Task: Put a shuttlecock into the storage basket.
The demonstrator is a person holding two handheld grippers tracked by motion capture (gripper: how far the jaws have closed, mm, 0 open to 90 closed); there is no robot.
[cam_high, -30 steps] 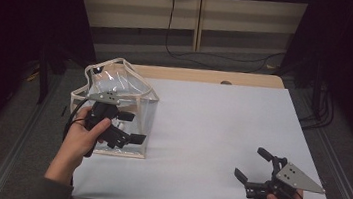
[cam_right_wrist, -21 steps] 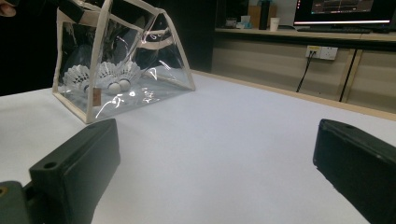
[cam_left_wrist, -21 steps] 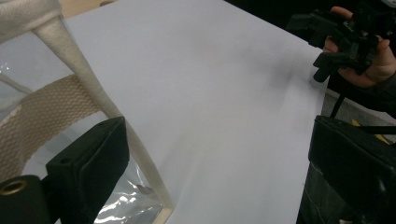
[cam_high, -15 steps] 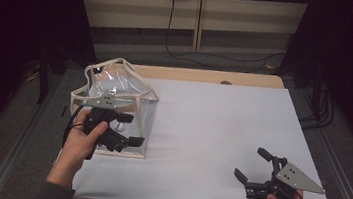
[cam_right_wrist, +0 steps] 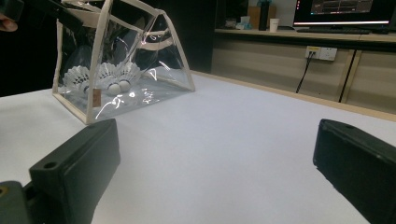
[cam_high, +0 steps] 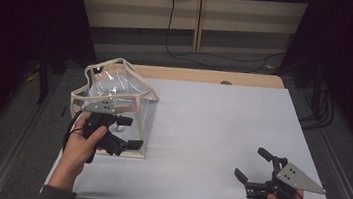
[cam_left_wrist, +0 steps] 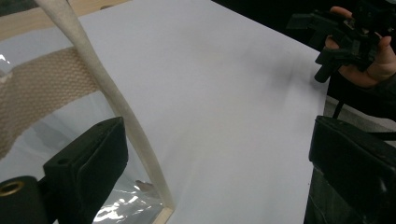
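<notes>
now the clear bag (cam_high: 114, 100) of shuttlecocks (cam_right_wrist: 105, 75) stands near the tabletop's (cam_high: 211, 128) left edge, the left gripper (cam_high: 123, 133) gaping around its front trim, the right gripper (cam_high: 257, 166) wide near the right corner. a one-sided pinch may tip the bag.

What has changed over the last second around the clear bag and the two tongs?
The left tongs have edged slightly toward the near corner of the clear bag, open, gripping nothing. The bag, the shuttlecocks inside and the open right tongs stayed put.
</notes>
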